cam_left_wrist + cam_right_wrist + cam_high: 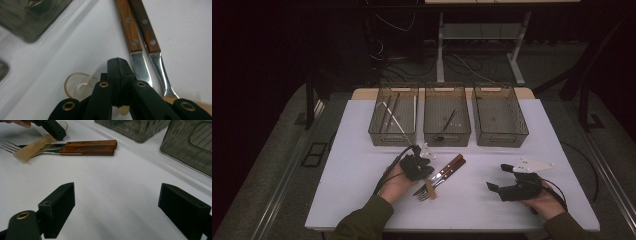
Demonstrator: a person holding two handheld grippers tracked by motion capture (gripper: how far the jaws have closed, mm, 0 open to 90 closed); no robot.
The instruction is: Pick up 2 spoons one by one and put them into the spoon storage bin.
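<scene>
A knife (455, 162) and a fork (424, 195) with brown wooden handles lie side by side mid-table. In the left gripper view the knife (128, 27) is left of the fork (147, 27). A pale translucent plastic spoon (430, 190) lies across their metal parts, its clear bowl (79, 88) to one side. My left gripper (426, 176) is shut on the spoon near its neck, the closed jaws (117, 61) pointing down at the table. The right gripper view shows that gripper (56, 132) on the spoon (31, 148). My right gripper (498, 177) rests open above bare table (117, 188), holding nothing.
Three smoky see-through bins stand in a row at the back of the white table: the left bin (393, 136) holds thin sticks, the middle bin (447, 136) one dark utensil, the right bin (502, 136) looks empty. Bare tabletop (362, 190) lies left of the cutlery.
</scene>
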